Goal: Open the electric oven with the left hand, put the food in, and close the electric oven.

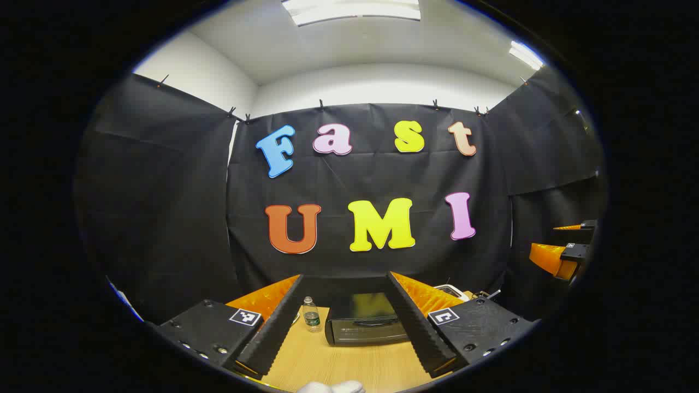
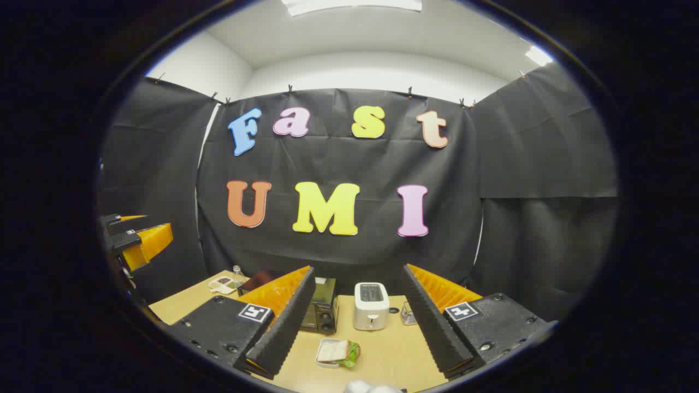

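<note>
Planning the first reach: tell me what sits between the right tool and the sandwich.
Bare tabletop only, in the right gripper view; the sandwich lies ahead of the open right tool.

Hidden and cut-off parts

The oven point(image 2: 319, 305) is partly hidden behind the right gripper's point(image 2: 357, 319) finger in the right gripper view. A white object point(image 1: 330, 387) is cut off by the left gripper view's bottom edge. The dish point(image 2: 224, 284) holds contents too small to tell.

Left gripper point(image 1: 349, 322) open, above closed oven point(image 1: 367, 326), bottle point(image 1: 312, 315) beside.
</note>
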`<state>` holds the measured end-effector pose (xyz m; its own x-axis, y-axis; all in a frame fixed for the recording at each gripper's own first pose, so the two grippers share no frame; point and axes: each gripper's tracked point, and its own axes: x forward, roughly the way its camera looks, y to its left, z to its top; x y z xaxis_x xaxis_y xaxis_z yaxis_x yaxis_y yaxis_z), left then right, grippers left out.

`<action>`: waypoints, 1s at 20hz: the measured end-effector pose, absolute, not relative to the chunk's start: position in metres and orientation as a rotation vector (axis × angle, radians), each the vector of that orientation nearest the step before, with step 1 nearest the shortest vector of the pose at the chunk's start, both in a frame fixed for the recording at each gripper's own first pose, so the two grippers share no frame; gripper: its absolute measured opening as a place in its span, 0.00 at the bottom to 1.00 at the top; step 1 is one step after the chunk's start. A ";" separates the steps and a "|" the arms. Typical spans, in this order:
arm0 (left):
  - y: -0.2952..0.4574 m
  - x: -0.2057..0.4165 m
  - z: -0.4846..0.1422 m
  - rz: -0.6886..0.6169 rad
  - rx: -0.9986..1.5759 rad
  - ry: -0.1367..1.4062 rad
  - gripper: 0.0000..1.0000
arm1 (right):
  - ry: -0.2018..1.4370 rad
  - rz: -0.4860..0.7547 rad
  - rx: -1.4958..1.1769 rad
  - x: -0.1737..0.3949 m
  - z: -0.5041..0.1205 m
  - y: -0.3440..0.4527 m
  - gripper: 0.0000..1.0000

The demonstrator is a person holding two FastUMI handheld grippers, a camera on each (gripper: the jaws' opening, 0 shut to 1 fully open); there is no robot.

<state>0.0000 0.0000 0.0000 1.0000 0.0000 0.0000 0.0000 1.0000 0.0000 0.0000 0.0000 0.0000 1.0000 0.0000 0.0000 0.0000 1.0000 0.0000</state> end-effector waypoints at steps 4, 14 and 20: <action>0.000 -0.001 0.000 0.001 0.001 0.004 0.95 | 0.002 -0.001 -0.005 0.000 -0.001 -0.001 1.00; 0.001 0.004 -0.007 0.003 0.013 0.011 0.95 | -0.003 0.013 -0.007 -0.001 -0.002 0.000 1.00; -0.016 0.038 -0.053 -0.018 0.025 0.035 0.95 | -0.019 -0.001 -0.018 -0.001 0.001 -0.019 1.00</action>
